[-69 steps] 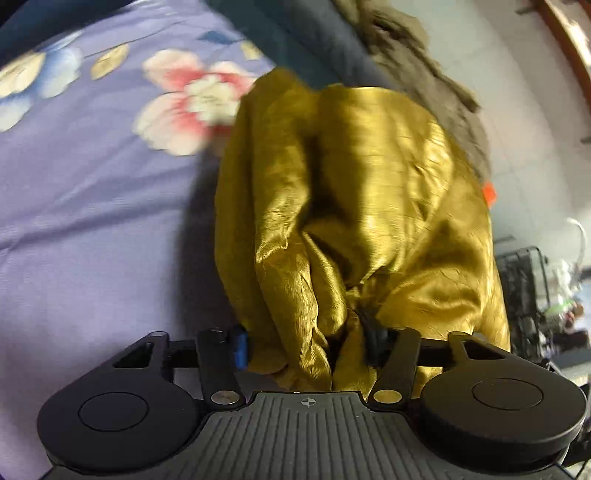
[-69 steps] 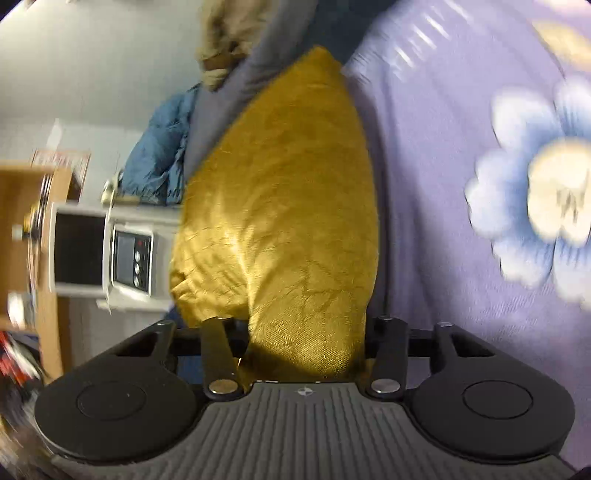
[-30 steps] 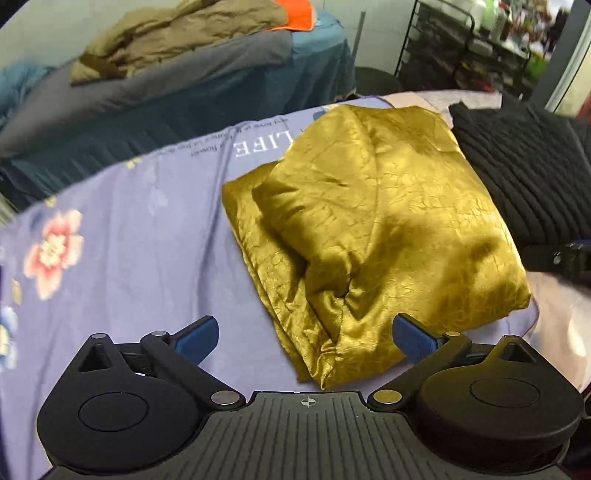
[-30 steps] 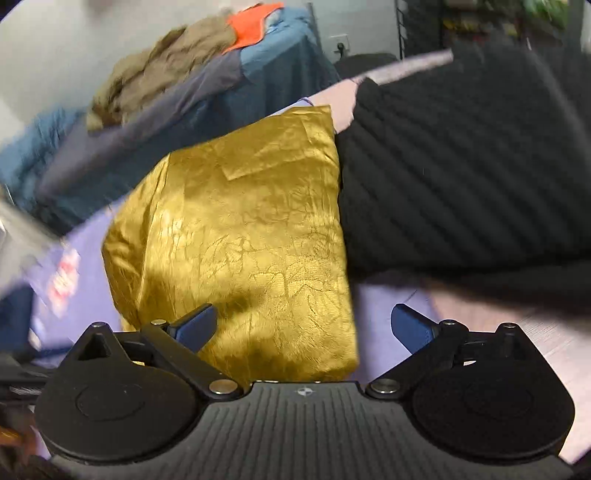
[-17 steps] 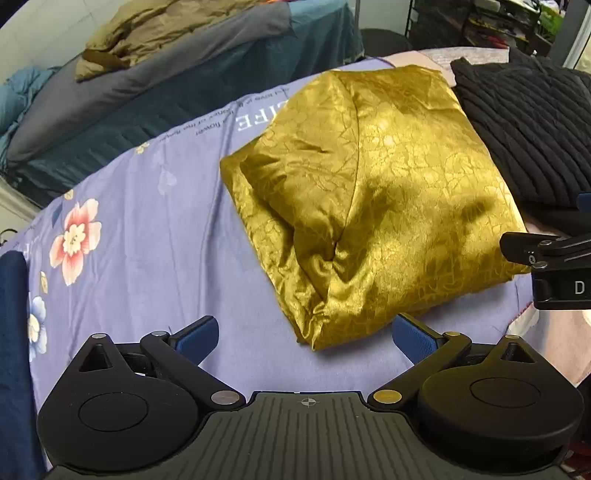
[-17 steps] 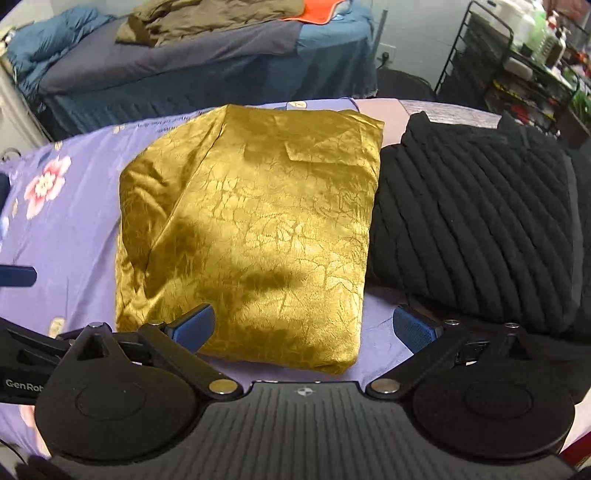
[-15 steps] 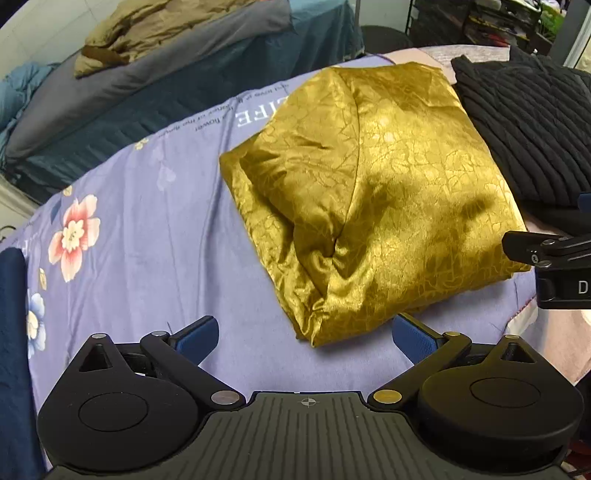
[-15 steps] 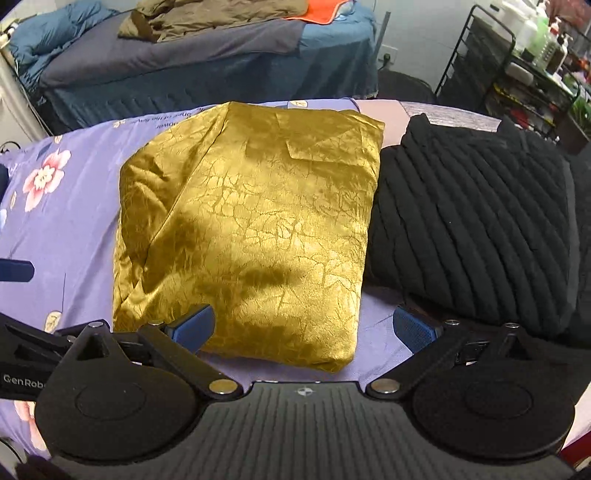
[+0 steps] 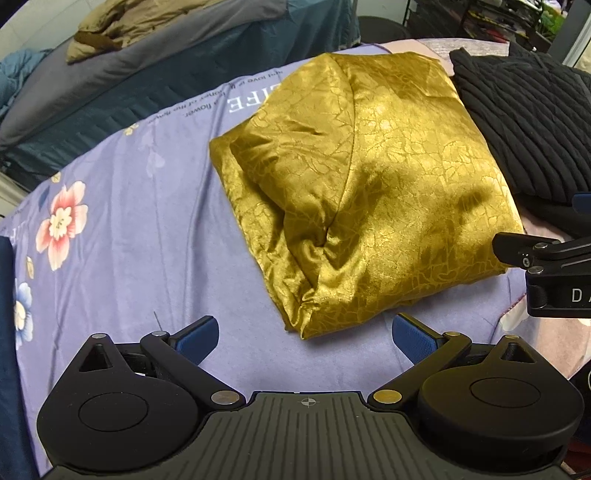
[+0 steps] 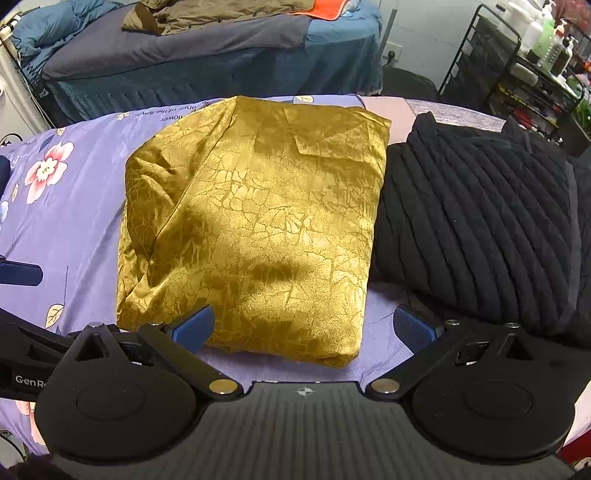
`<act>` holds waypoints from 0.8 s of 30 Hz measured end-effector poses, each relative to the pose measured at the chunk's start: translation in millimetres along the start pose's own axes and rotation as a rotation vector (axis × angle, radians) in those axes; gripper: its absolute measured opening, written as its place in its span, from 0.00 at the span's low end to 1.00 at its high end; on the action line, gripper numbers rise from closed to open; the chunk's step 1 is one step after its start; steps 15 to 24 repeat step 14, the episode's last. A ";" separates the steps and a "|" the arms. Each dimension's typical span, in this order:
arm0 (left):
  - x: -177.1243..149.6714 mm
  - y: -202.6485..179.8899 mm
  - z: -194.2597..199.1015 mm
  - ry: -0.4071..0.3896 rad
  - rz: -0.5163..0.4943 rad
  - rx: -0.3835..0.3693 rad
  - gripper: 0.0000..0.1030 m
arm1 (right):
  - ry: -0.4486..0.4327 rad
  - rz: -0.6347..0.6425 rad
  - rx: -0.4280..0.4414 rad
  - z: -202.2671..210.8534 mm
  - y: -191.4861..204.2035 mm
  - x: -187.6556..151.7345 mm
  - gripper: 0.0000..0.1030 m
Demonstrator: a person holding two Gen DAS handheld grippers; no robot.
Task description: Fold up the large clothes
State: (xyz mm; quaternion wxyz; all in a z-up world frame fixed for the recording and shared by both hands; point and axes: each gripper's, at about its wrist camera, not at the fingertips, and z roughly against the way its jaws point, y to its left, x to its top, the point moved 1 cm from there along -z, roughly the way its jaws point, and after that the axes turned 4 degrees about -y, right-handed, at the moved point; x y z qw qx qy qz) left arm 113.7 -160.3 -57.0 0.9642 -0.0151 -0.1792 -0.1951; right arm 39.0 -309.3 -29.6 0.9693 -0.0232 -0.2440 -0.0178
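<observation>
We see a gold leaf-patterned garment (image 10: 255, 225), a black ribbed knit (image 10: 476, 229), a lilac sheet (image 9: 122, 229) with pink-and-blue flowers, blue finger pads (image 9: 195, 338), and possibly an orange cloth (image 10: 330, 7) behind.

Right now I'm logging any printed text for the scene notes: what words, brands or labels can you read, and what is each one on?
"LIFE", upside down and partly covered, on the purple bedsheet beside the gold garment.
Smaller lines around it, upside down: "flower" readable, the rest too small.
"GenR", cut off, on the left claw.
"D A", cut off, on the right claw.
Bottle labels on the shelf: too small.
</observation>
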 end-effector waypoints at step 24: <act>-1.6 -1.7 1.6 -0.037 -0.022 0.001 1.00 | 0.023 0.017 0.009 -6.7 4.9 2.0 0.99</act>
